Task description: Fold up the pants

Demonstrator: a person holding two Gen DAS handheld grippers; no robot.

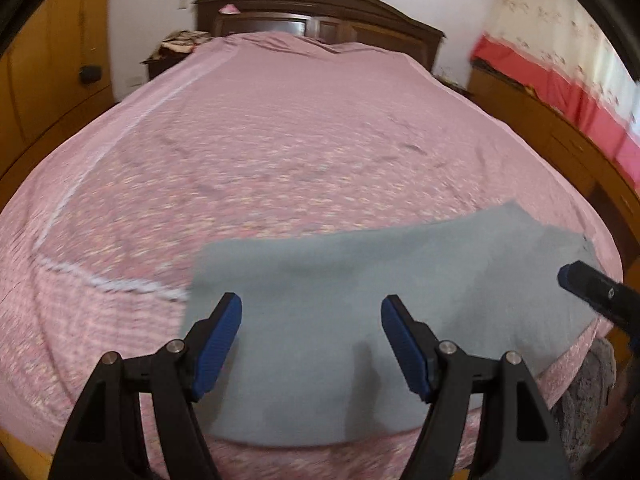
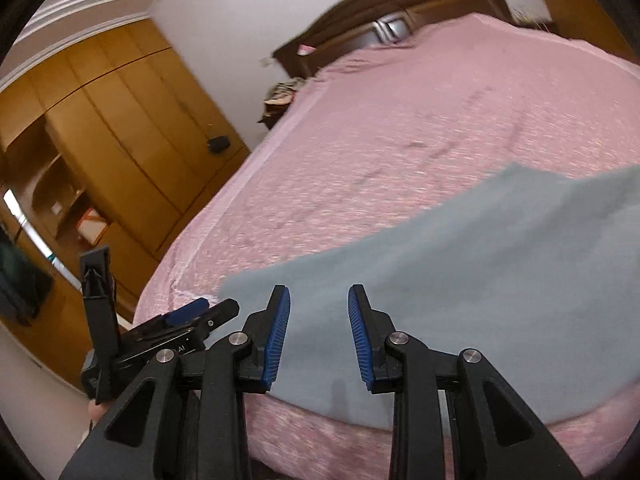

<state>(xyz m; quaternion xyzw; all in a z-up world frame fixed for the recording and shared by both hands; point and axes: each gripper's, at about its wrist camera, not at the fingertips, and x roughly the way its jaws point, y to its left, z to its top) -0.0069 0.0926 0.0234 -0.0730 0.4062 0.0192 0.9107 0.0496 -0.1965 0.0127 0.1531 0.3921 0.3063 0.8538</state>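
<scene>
Item: grey pants [image 1: 360, 320], lying flat as a broad folded panel at the near edge of the bed [image 1: 280, 140], on its pink cover. Left gripper [image 1: 311, 344]: jaws wide apart, nothing between them, poised above the cloth. Right gripper [image 2: 319, 334]: jaws moderately apart, empty, above the same panel; its tip shows at the right of the left view. Step, as judged: between folds, cloth released. Next move calls for pinching an edge or corners and carrying them across.

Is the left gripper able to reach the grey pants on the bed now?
Probably yes: the left gripper stands open and empty just above the grey pants, which lie flat on the bed with nothing between.
</scene>
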